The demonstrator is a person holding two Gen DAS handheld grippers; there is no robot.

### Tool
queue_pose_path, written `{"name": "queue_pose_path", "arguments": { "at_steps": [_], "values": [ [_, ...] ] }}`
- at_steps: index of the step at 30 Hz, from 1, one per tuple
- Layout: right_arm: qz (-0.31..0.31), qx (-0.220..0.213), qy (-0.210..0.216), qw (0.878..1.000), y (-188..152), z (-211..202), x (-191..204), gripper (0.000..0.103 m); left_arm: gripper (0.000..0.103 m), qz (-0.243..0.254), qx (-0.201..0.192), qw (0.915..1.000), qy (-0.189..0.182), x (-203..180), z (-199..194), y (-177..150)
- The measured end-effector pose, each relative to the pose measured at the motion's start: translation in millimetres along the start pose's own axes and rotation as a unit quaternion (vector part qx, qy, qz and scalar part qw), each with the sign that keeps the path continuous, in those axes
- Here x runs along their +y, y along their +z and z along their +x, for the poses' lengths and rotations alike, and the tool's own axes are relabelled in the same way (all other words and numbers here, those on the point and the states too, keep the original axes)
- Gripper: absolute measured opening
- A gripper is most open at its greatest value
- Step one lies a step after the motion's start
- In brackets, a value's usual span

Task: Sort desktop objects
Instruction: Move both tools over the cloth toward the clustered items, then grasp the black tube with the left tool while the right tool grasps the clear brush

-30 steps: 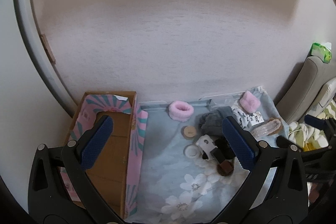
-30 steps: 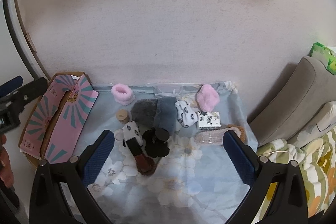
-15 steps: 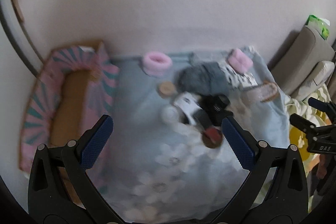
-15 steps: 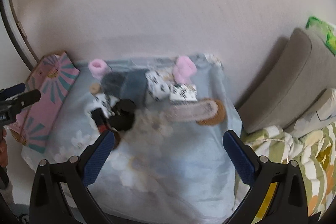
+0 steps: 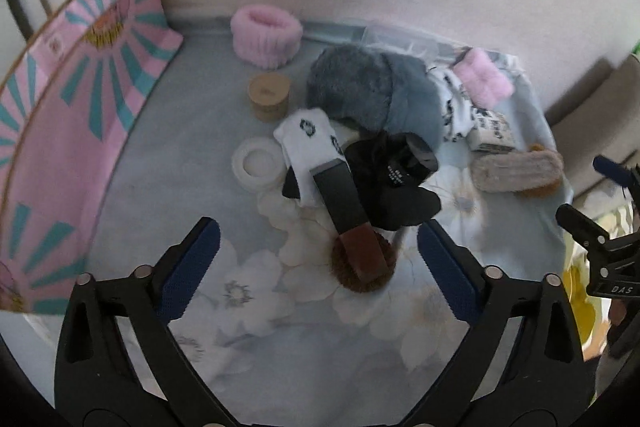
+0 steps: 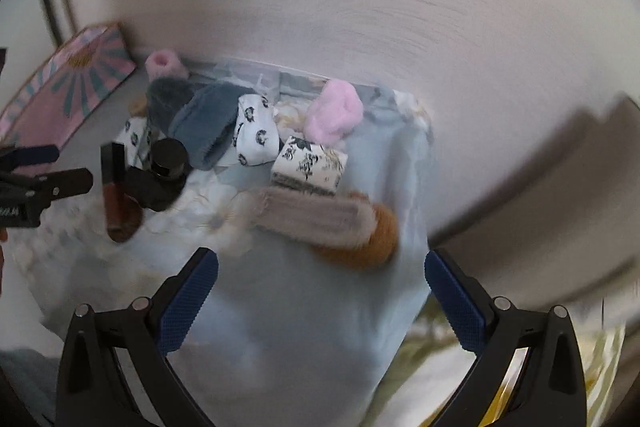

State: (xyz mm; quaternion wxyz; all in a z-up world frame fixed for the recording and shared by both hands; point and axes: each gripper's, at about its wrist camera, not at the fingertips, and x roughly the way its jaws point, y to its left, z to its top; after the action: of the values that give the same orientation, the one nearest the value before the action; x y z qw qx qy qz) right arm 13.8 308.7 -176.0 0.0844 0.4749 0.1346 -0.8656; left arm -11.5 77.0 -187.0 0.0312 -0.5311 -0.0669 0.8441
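A heap of small objects lies on a pale blue floral cloth. It holds a dark tube with a brown end, a black scrunchie, a white patterned sock, a grey furry hat, a white round jar, a tan round tin and two pink fluffy bands. My left gripper is open and empty, just short of the tube. My right gripper is open and empty, short of a beige plush clip and a printed box.
A pink and teal cardboard box stands at the left of the cloth. A wall runs close behind the heap. A grey cushion and patterned bedding lie to the right. Each gripper shows in the other's view.
Both grippers have moved down and forward toward the heap. The left now faces the tube and scrunchie. The right has swung right toward the plush clip. Both stayed open.
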Motion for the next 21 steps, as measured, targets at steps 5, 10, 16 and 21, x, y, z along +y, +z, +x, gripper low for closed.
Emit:
{"name": "queue_pose_path", "arguments": {
  "at_steps": [5,10,16,21],
  "values": [
    [-0.107,-0.007,0.037,0.994,6,18,0,0.103,0.083,-0.02,0.011,0.9997,0.013,-5,19,-3],
    [-0.229,0.007,0.055,0.972,7,42,8,0.102,0.073,-0.052,0.009,0.9985,0.012,-3,26,-3],
    [-0.262,0.021,0.055,0.963,2,60,9,0.08,0.041,-0.053,0.026,0.9982,0.003,-7,34,-1],
    [-0.263,0.047,0.076,0.961,-3,73,9,0.053,0.026,-0.066,0.031,0.9972,-0.015,-5,32,-4]
  ]
}}
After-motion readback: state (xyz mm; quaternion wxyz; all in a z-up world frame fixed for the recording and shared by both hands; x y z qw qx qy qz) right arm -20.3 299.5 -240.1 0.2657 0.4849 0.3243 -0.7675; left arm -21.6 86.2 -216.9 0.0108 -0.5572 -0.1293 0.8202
